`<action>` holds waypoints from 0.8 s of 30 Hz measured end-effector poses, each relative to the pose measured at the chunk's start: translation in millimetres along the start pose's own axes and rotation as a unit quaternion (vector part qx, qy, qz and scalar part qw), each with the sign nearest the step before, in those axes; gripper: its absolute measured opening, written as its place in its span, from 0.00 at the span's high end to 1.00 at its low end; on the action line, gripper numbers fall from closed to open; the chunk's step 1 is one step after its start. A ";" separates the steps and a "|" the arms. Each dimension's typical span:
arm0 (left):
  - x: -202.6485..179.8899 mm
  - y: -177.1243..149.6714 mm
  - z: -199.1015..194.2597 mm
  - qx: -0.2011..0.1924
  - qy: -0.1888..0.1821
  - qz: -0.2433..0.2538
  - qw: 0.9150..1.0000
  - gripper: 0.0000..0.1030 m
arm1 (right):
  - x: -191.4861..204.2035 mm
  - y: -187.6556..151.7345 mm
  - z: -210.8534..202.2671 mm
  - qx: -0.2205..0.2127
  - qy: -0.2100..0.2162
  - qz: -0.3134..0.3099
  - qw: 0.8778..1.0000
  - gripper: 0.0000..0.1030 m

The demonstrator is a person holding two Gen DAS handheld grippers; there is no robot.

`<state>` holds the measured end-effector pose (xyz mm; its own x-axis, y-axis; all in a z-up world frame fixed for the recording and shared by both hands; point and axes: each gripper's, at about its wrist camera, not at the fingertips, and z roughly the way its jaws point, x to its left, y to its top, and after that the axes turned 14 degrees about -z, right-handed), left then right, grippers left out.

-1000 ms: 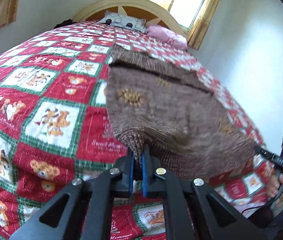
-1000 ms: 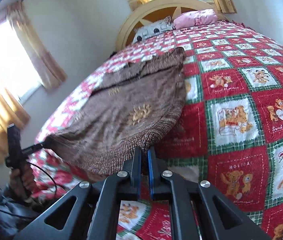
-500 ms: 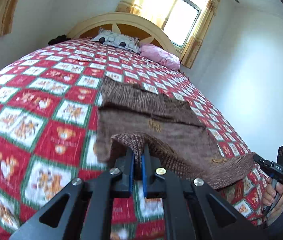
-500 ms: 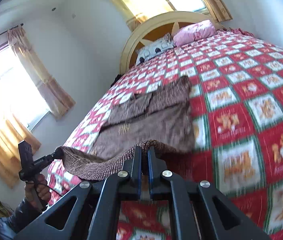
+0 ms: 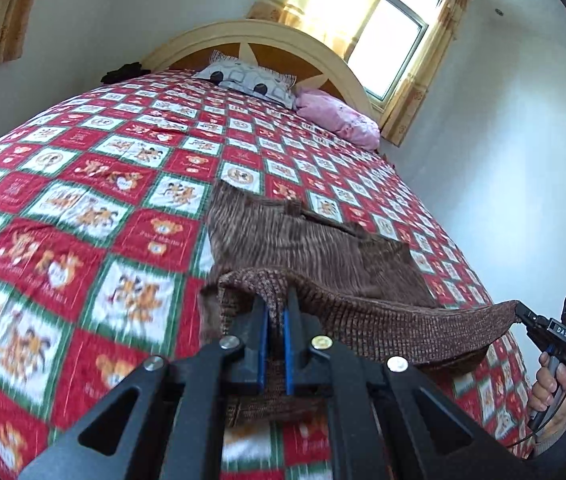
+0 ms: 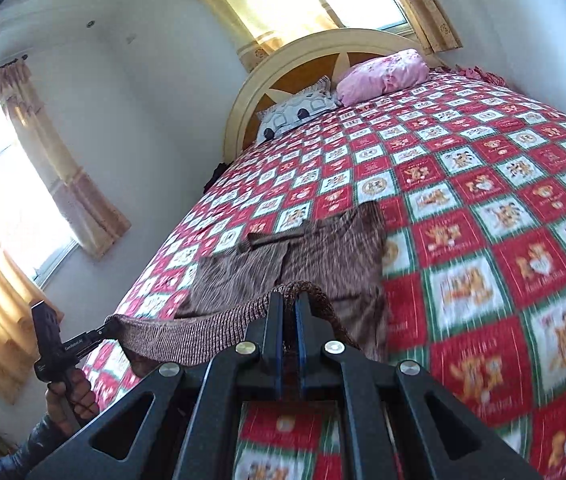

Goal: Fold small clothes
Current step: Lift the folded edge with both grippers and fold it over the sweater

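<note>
The left gripper (image 5: 276, 312) is clenching one corner of the brown knitted garment (image 5: 307, 240), its blue-lined jaws pressing the ribbed hem between them, and the right gripper (image 6: 289, 304) is clenching the other corner in the same way, its jaws nipping a bunched loop of the hem. Between the two tools the hem is hanging taut, raised off the bed, while the far part of the garment is lying flat on the red, white and green checked bedspread (image 5: 83, 184), near the foot of the bed. The left wrist view is showing the right gripper from the side at its right edge, with the person's right hand (image 5: 549, 388) wrapping the handle; the right wrist view is showing the left hand (image 6: 73, 394) gripping the other tool at lower left. Only the right wrist view is taking in a second window with curtains (image 6: 63, 184) on the side wall; the left wrist view is showing a dark object (image 5: 125, 72) at the head of the bed beside the headboard (image 5: 267, 40). Counting: two grippers, one garment, two pillows, namely one grey patterned pillow (image 5: 247, 80) and one pink pillow (image 5: 339, 120), and two windows across both views.
</note>
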<state>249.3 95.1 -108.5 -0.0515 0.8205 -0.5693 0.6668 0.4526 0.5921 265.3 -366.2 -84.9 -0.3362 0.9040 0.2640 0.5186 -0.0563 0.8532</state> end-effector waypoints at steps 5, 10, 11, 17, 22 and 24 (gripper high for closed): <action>-4.1 24.2 27.3 0.004 0.009 0.002 1.000 0.93 | -14.1 23.1 38.0 0.012 -0.014 0.006 1.000 0.96; -5.7 44.5 59.2 0.020 0.018 -0.005 1.000 0.93 | -30.4 32.3 70.6 0.028 -0.031 0.016 0.999 0.96; -5.6 47.9 65.8 0.023 0.019 -0.007 1.000 0.93 | -33.8 33.1 76.1 0.031 -0.035 0.018 0.999 0.96; -8.3 65.6 104.8 0.036 0.037 -0.003 0.999 0.93 | -52.0 42.0 118.0 0.056 -0.053 0.024 0.997 0.96; -4.0 79.5 134.9 0.050 0.050 -0.004 0.997 0.93 | -67.4 51.4 153.1 0.077 -0.065 0.029 0.995 0.96; -2.6 82.3 145.9 0.055 0.056 -0.002 0.997 0.93 | -74.4 53.6 166.5 0.085 -0.069 0.032 0.993 0.96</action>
<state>412.8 79.3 -141.5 -0.1322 0.8556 -0.5004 0.7434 0.4195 0.5209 449.0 -365.9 -133.7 -0.1928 0.9512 0.2409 0.6646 -0.0540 0.7452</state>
